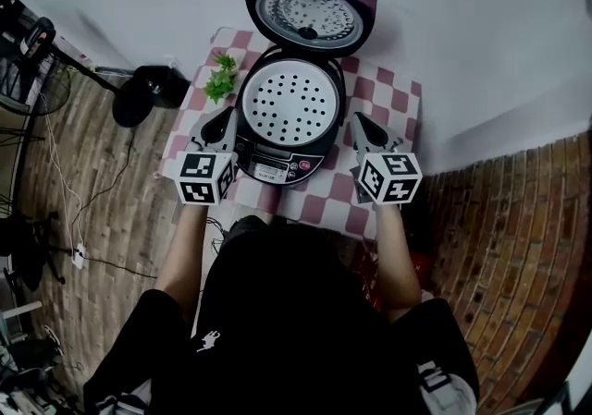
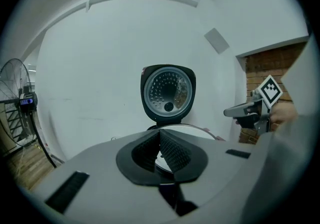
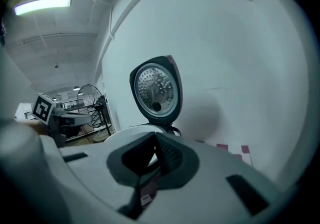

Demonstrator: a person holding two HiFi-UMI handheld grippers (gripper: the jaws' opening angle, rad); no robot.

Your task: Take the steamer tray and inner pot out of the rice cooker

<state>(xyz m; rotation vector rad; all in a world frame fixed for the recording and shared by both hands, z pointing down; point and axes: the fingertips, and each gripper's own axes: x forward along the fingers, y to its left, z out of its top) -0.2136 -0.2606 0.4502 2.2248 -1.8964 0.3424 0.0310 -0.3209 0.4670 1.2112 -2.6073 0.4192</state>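
Nothing's out yet: the steamer tray [image 1: 291, 106] sits in the open rice cooker [image 1: 277, 166] on the desk [image 1: 388, 90], inner pot presumably underneath, while the left hand-held gripper [image 1: 227, 119] and right hand-held gripper [image 1: 359, 123] flank it, both clenched empty.

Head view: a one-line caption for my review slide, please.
Shut left claw and shut right claw flank the open rice cooker, steamer tray seated inside.
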